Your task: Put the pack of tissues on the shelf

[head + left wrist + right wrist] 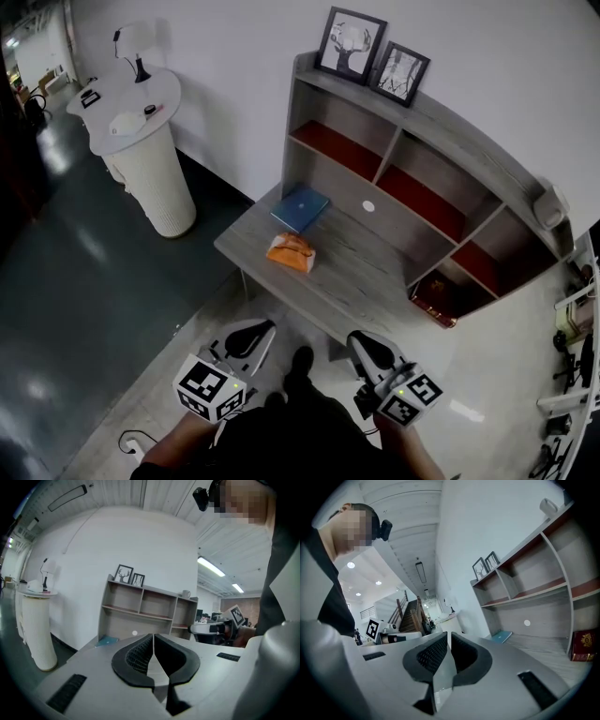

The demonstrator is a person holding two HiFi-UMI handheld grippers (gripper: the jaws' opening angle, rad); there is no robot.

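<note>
Lying at the desk's (pixel 375 281) left end: pack of tissues (pixel 291 252), blue book (pixel 300 208). Held off the desk's front edge: left gripper (pixel 253 336), right gripper (pixel 367 347), both pressed together, empty.

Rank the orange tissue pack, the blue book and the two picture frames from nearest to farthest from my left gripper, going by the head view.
1. Tissue pack, on the desk near its front edge.
2. Blue book, just behind the pack, toward the shelf.
3. Picture frames, up on top of the shelf at its left end.
</note>
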